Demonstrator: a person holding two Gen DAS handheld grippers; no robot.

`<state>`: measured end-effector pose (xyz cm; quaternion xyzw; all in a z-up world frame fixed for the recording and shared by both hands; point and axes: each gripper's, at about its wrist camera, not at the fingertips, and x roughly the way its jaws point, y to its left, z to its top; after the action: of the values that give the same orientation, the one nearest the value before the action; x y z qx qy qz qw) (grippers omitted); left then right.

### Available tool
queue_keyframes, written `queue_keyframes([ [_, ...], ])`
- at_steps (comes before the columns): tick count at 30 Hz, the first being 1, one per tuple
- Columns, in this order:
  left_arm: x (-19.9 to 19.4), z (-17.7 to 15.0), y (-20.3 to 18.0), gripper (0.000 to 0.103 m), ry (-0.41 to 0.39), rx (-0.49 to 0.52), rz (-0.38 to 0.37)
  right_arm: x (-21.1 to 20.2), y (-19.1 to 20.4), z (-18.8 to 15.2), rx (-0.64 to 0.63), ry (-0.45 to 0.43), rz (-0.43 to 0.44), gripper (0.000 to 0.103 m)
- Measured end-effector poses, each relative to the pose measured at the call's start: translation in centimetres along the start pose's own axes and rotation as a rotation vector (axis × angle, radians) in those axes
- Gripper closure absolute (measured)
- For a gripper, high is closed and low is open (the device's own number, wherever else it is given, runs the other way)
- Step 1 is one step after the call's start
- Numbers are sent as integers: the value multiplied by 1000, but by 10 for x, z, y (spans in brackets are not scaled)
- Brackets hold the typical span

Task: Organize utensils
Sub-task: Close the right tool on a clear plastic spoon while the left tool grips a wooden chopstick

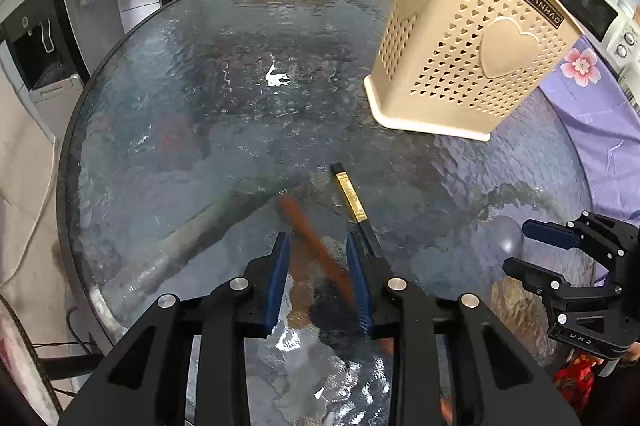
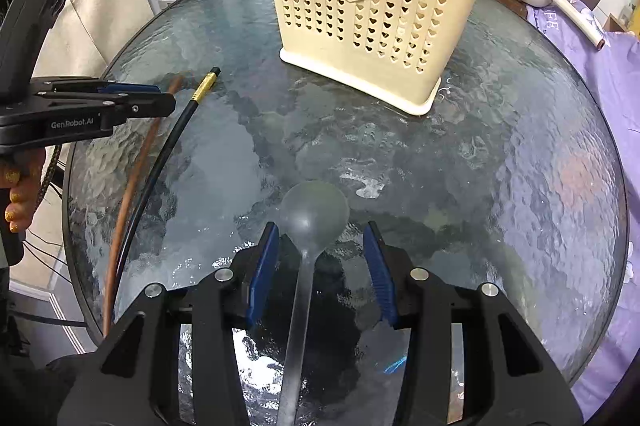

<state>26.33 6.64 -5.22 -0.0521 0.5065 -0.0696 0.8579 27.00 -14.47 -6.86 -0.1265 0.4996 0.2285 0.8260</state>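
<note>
At a round glass table (image 1: 168,114), the left gripper (image 1: 318,246) straddles a brown chopstick (image 1: 316,246) without yet pinching it, and the right gripper (image 2: 320,242) hangs open over a translucent spoon (image 2: 314,214), both seemingly bound for the empty cream holder (image 2: 372,6) nearby.

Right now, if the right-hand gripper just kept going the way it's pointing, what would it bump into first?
Most likely the clear plastic spoon, which lies between the open fingers of the right gripper, bowl ahead. The glass table is right under it. The cream utensil basket stands further on. Depth is hard to judge here.
</note>
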Motion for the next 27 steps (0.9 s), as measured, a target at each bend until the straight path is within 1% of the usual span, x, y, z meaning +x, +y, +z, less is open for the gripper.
queue_keyframes([
  [5,6,9,-10,75,18,68,51,0,2,1,-1,3,-2,59],
  [9,12,14,-25,75,25,108,75,2,6,3,-1,11,-7,60],
  [12,13,14,-30,77,18,132,96,2,5,4,-4,15,-2,60],
  [14,13,14,-30,81,14,132,104,2,6,5,-4,15,-1,62],
  [16,14,13,-31,89,13,133,112,3,7,7,-5,15,-4,67],
  [23,18,19,-32,91,9,132,112,5,9,13,-10,17,-3,68],
  [26,19,22,-30,94,1,103,90,3,6,12,10,-7,6,68],
  [27,19,23,-29,96,-3,95,86,0,4,12,27,-28,20,68],
])
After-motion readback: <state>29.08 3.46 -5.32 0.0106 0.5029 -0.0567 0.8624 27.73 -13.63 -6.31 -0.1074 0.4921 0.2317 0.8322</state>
